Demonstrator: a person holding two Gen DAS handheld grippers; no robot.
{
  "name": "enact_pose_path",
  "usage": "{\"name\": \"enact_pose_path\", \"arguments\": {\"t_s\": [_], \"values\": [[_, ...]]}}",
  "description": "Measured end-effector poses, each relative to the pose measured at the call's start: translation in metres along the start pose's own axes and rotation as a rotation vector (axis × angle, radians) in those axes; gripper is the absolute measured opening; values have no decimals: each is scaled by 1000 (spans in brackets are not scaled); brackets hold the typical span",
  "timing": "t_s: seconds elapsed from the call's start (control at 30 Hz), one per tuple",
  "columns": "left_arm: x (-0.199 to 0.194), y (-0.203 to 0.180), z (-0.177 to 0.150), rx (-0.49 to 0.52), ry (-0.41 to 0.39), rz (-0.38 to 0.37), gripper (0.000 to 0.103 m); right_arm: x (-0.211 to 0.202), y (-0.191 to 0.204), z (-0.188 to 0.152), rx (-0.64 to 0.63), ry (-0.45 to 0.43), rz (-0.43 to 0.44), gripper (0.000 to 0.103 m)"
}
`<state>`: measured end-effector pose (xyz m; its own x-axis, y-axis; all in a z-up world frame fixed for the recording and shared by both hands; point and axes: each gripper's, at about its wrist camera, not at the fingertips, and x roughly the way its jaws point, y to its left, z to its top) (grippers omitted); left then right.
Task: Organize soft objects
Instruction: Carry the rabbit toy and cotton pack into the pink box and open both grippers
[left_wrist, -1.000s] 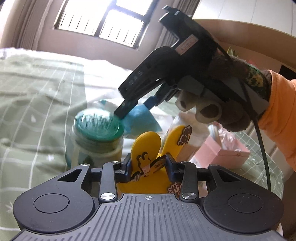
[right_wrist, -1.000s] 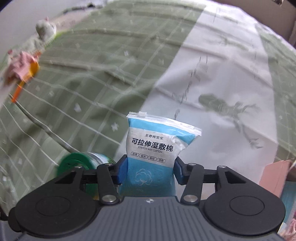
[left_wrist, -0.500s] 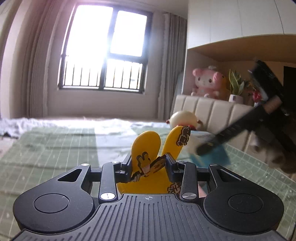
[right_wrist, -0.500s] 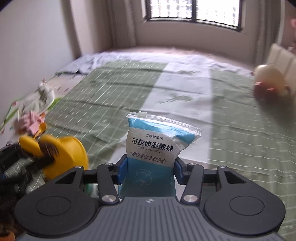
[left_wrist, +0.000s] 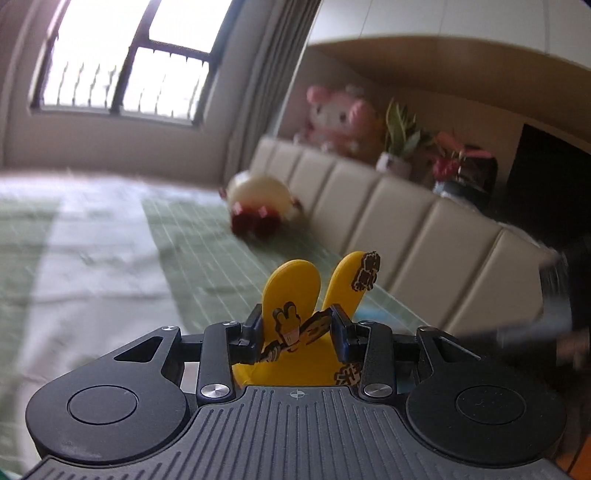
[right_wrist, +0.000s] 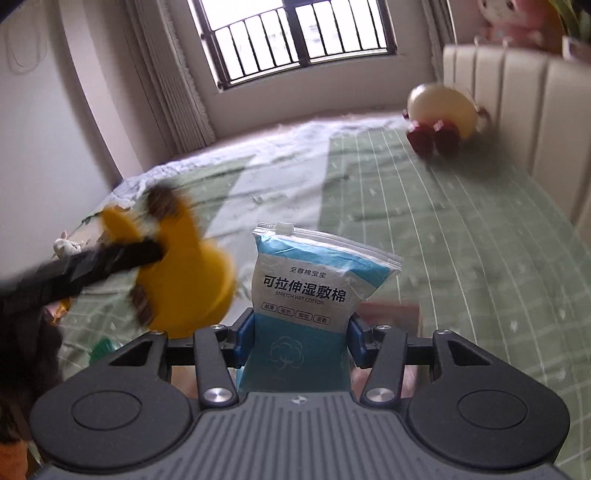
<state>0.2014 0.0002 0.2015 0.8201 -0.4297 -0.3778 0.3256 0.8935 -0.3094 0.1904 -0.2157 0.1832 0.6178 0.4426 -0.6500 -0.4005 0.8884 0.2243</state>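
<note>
My left gripper (left_wrist: 295, 328) is shut on a yellow soft toy with two long ears (left_wrist: 291, 288) and brown cartoon prints. It is held in the air above the bed. In the right wrist view the same yellow toy (right_wrist: 177, 273) appears blurred at the left, in the black fingers of the left gripper (right_wrist: 107, 258). My right gripper (right_wrist: 297, 332) is shut on a blue-and-white zip bag of wet cotton (right_wrist: 314, 280), upright between the pads. A round cream plush with dark red feet (left_wrist: 258, 206) lies near the headboard, also visible as the cream plush (right_wrist: 439, 114) from the right wrist.
A green checked bedsheet (right_wrist: 461, 240) covers the bed. A padded beige headboard (left_wrist: 406, 229) runs along the right, with a pink plush (left_wrist: 340, 118) and potted plants (left_wrist: 399, 147) on the shelf above. A pink box (right_wrist: 391, 310) and a green lid (right_wrist: 103, 350) lie below the grippers.
Both grippers rose off the bed and swung toward the headboard, each still holding its item. The green-lidded jar and pink box dropped out of the left view; the cream plush came closer.
</note>
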Motion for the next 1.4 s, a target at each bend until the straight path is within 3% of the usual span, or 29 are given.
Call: {"name": "enact_pose_path", "arguments": {"t_s": [0.13,0.33,0.47,0.63,0.73,0.83,0.97,1.13,1.27,1.4], "values": [[60,1,-11,-55,105,11,41,30,-11,-39,-87,15,-82,50],[124,25,-48,-111,316,121,44,76,-19,-76,-177,54,-78,50],[133,22,-64,17,322,206,42,88,-15,-82,-209,34,-111,51],[144,21,-68,44,318,250,41,99,-24,-80,-154,31,-102,52],[144,32,-71,-29,300,225,41,98,-25,-81,-144,13,-91,52],[128,44,-62,-124,262,164,44,89,-25,-85,-128,-3,-82,54],[82,44,-44,-95,143,107,45,69,-16,-80,-36,-51,-88,57],[4,52,-46,-78,68,83,45,38,22,-74,12,-149,-249,62],[-65,58,-88,-14,12,185,45,20,70,-94,27,-191,-311,67],[-114,61,-160,93,-28,196,45,23,120,-139,12,-198,-371,70]]}}
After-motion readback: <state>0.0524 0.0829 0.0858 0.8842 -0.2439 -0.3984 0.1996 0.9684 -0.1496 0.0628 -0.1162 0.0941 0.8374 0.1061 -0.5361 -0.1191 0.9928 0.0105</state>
